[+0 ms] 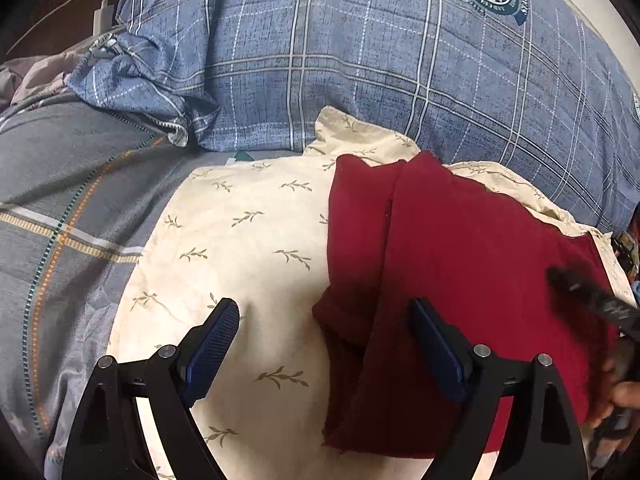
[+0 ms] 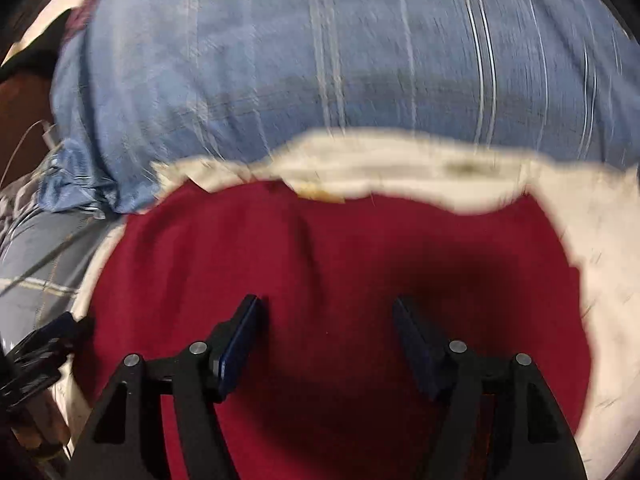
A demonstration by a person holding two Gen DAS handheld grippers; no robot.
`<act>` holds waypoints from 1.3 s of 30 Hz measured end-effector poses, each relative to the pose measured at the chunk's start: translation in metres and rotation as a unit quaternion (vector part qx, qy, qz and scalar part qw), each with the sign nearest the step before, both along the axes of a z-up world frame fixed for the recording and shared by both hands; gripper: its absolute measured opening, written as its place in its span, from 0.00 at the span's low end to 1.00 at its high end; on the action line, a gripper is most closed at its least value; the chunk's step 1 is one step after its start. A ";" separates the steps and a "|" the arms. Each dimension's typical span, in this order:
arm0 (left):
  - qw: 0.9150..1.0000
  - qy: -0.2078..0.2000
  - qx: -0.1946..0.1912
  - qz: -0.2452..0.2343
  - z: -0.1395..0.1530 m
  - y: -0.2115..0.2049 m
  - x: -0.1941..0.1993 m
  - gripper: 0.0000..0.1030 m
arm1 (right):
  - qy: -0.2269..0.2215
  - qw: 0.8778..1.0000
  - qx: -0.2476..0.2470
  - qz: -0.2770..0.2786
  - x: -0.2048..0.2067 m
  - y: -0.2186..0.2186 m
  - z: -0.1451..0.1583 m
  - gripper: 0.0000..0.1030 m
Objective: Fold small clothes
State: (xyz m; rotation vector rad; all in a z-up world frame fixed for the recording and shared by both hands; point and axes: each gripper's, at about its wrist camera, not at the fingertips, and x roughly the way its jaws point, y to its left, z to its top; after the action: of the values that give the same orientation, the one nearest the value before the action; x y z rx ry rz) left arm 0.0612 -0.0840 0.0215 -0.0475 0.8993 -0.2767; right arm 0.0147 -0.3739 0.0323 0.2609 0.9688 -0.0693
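Red garment lies on a cream cloth, its lower edge cut off; the left gripper hangs spread, empty. Right wrist view is blurred: the right gripper tilts down, spread, above the red.

Setting: a home bedroom. The work surface is a bed, covered by a grey sheet with orange, white and green stripes. A large blue plaid pillow with a round printed emblem lies at the far side; a second, crumpled blue plaid piece of bedding sits to its left. A cream cloth with a leaf-sprig print is spread over the sheet. A white charger with its cable lies at the bed's far left edge, against dark brown wood.
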 end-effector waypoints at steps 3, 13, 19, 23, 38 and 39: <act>1.000 -0.015 -0.005 -0.009 0.005 -0.001 -0.005 0.84 | 0.001 0.999 -0.026 0.019 0.001 0.010 -0.001 0.73; 0.999 -0.023 -0.006 -0.036 0.007 -0.004 -0.017 0.84 | 0.003 0.997 -0.041 0.062 0.001 0.022 -0.004 0.98; 0.999 -0.019 0.001 -0.050 0.005 -0.012 -0.017 0.84 | 0.001 0.998 -0.034 0.054 0.000 0.021 -0.003 0.98; 0.999 -0.008 0.000 -0.045 0.002 -0.012 -0.012 0.85 | 0.002 0.997 -0.029 0.075 0.000 0.042 0.007 0.96; 1.000 0.011 -0.007 -0.014 -0.004 -0.002 0.007 0.85 | 0.023 0.995 -0.038 0.094 0.080 0.100 -0.019 0.75; 1.000 0.014 -0.009 -0.013 -0.005 -0.002 0.009 0.85 | 0.027 0.994 -0.043 0.096 0.084 0.103 -0.024 0.76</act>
State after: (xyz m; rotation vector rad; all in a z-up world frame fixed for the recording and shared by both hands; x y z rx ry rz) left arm 0.0705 -0.0862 0.0162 -0.0568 0.9254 -0.3092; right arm 0.0984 -0.2706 0.0082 0.0870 1.0387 0.0582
